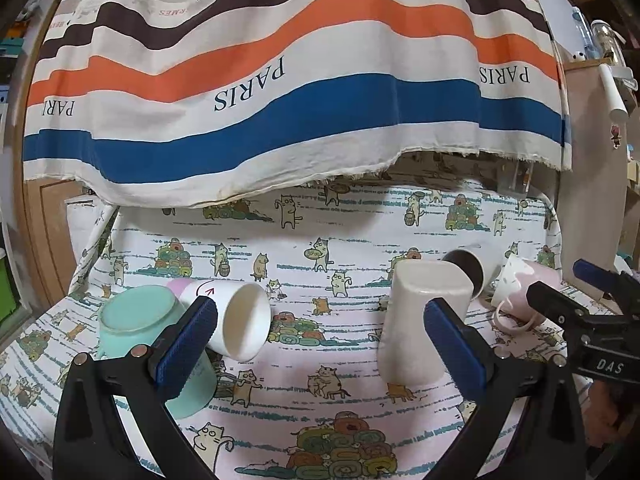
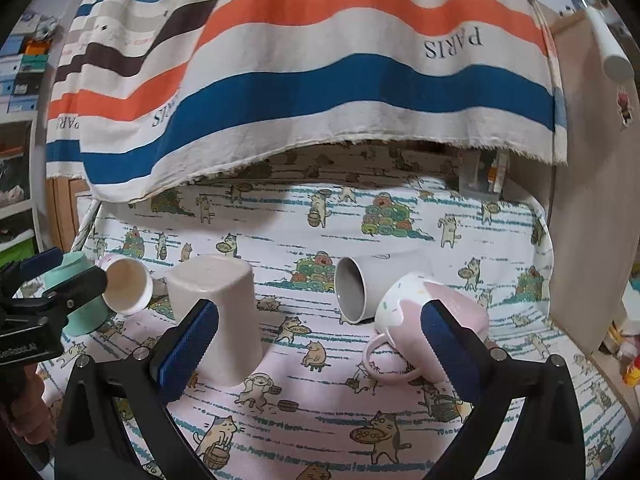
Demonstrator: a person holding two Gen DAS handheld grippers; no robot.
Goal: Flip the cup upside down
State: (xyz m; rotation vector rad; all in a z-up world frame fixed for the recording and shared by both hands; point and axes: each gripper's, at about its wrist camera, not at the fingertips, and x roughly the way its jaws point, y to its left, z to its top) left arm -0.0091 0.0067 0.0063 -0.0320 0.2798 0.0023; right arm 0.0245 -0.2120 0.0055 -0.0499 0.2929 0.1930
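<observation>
Left gripper [image 1: 320, 344]: spread wide, empty
Right gripper [image 2: 320, 344]: wide, empty
Paper cup [image 1: 236, 320]: on its side, mouth toward camera, touching teal cup [image 1: 136, 320]
Beige cup [image 1: 420, 320]: inverted, right of teal cup
Pink mug [image 2: 432, 320]: tipped, handle forward

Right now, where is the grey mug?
The grey mug lies on its side at the right-wrist view's centre, mouth facing the camera, just behind the pink mug and right of the upside-down white cup.

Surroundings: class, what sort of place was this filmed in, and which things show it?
Probably a home room, not a lab: a cat-print cloth under several cups, a striped drape behind, cluttered shelves at the side.
</observation>
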